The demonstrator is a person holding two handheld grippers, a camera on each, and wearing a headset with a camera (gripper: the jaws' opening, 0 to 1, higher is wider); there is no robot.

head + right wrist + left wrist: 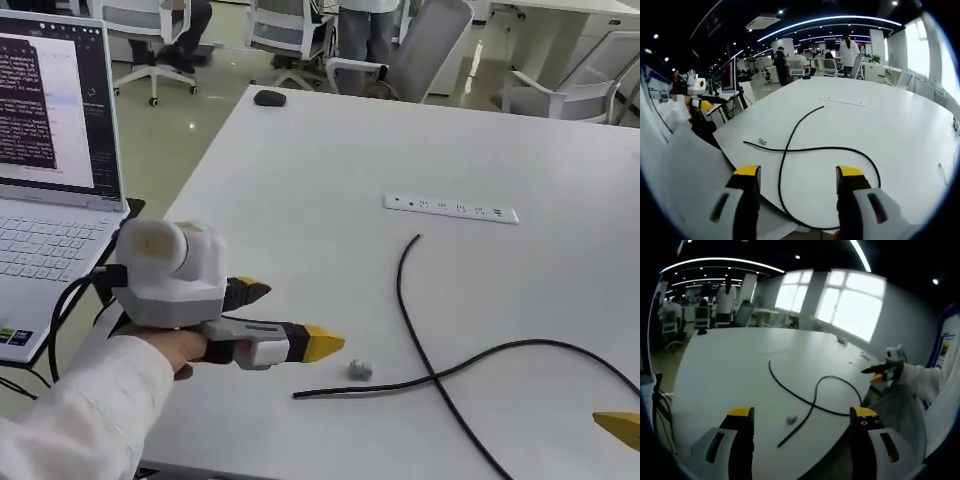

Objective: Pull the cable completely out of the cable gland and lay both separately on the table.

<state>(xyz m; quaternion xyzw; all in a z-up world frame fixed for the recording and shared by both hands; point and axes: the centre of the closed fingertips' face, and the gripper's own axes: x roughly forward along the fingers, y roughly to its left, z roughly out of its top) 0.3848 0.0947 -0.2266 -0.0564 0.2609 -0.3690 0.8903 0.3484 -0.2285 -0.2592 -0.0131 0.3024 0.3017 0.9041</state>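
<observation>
A long black cable point(399, 285) lies in a crossed loop on the white table point(300, 170). A small grey cable gland point(360, 371) rests on the table beside the cable's near end, apart from it as far as I can tell. My left gripper point(290, 318) hovers open just left of the gland, nothing between its yellow-tipped jaws. In the left gripper view the gland point(791, 419) and cable point(815, 402) lie ahead of the open gripper point(801, 415). My right gripper point(799, 172) stands open over the table edge, with the cable point(786, 148) and gland point(762, 141) ahead.
A white power strip point(451, 209) lies beyond the cable and a black mouse point(269, 98) sits at the far edge. An open laptop point(50, 200) stands on the left beside the table. Office chairs point(290, 40) and people stand behind.
</observation>
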